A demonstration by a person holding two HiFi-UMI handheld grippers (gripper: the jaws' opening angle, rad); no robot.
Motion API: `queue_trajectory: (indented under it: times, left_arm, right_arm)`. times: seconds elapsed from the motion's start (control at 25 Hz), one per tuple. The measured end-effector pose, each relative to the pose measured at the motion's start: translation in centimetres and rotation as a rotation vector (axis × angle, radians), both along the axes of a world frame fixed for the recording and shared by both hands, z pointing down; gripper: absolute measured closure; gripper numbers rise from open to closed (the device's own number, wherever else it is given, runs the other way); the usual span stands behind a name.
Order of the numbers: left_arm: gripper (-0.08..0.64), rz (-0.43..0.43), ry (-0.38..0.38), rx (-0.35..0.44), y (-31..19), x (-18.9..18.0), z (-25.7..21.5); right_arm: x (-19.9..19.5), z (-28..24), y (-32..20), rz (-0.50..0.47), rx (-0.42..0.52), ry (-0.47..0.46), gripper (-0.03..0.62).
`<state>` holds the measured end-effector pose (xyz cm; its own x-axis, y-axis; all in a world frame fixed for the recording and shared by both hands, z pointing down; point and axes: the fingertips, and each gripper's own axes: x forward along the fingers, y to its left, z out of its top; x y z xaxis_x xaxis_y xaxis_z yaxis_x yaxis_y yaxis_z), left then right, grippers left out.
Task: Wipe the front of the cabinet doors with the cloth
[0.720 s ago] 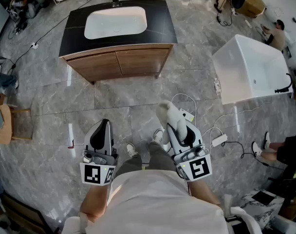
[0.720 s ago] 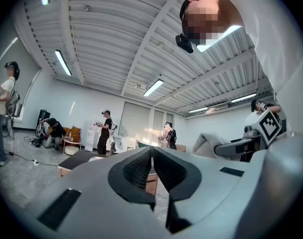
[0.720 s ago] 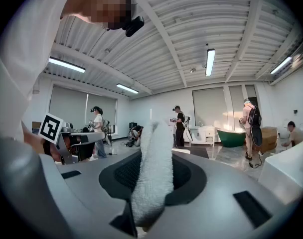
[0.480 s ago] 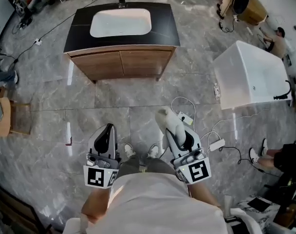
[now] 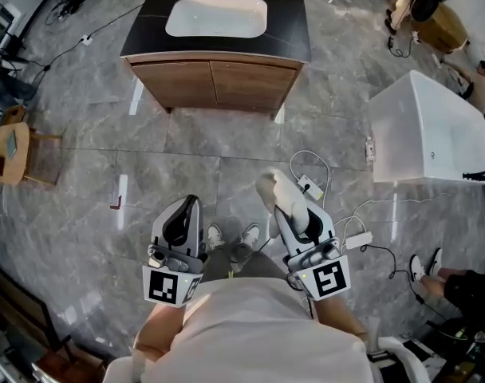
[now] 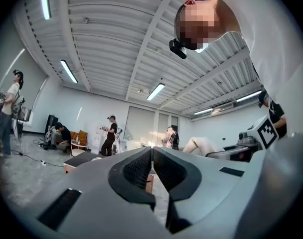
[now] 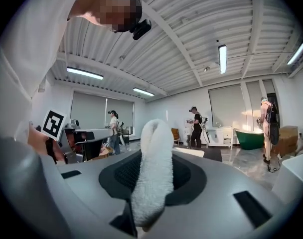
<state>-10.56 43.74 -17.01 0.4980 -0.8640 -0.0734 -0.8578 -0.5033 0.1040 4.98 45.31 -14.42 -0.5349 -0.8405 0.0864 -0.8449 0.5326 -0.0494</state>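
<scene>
A wooden cabinet with two doors (image 5: pixel 214 84), a black top and a white basin stands across the floor ahead, well beyond both grippers. My right gripper (image 5: pixel 284 199) is shut on a white cloth (image 5: pixel 271 187), which sticks out past the jaw tips; in the right gripper view the cloth (image 7: pixel 154 173) runs up between the pads. At waist height on the left, my left gripper (image 5: pixel 190 207) points forward with its jaws closed together and nothing in them; the left gripper view shows the left gripper (image 6: pixel 152 157) with its pads touching. A corner of the cabinet (image 6: pixel 76 161) shows low and far off.
Grey marble floor lies between me and the cabinet. A white bathtub (image 5: pixel 430 130) sits at the right, with a power strip and cables (image 5: pixel 310 187) on the floor near my right gripper. A small wooden stool (image 5: pixel 11 154) stands at the left. Other people work around the room.
The view has advanced toward the cabinet, which now sits higher and more central. Both grippers keep their hold and pose at waist height.
</scene>
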Motion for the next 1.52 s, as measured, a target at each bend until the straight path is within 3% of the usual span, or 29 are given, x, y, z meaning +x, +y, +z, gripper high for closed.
queue_trajectory:
  times: [0.28,0.52,0.8,1.16,1.52]
  left_arm:
    - [0.531,-0.037,-0.005,0.041,-1.0,0.5,-1.6]
    - [0.531,-0.042,0.008,0.041,-4.8,-0.9,-1.2]
    - [0.531,0.028,0.058,0.009,-14.0,-2.0,-0.2]
    - [0.531,0.130,0.111,0.042,-25.6,-5.1,-0.9]
    - [0.531,0.167,0.125,0.025,-30.3,-2.7,-0.3]
  right_arm:
    - [1.2,-1.1,-1.0,-0.018,0.030,-0.008,0.465]
    - [0.2,-1.1,-3.9,-0.012,0.025,0.000,0.465]
    - [-2.7,-1.6,-11.8,0.003,0.006,0.027,0.465]
    - [-7.5,-2.2,-20.7,0.040,-0.003,0.080,0.465]
    - [-6.0,-2.7,-25.6,0.076,-0.004,0.074,0.465]
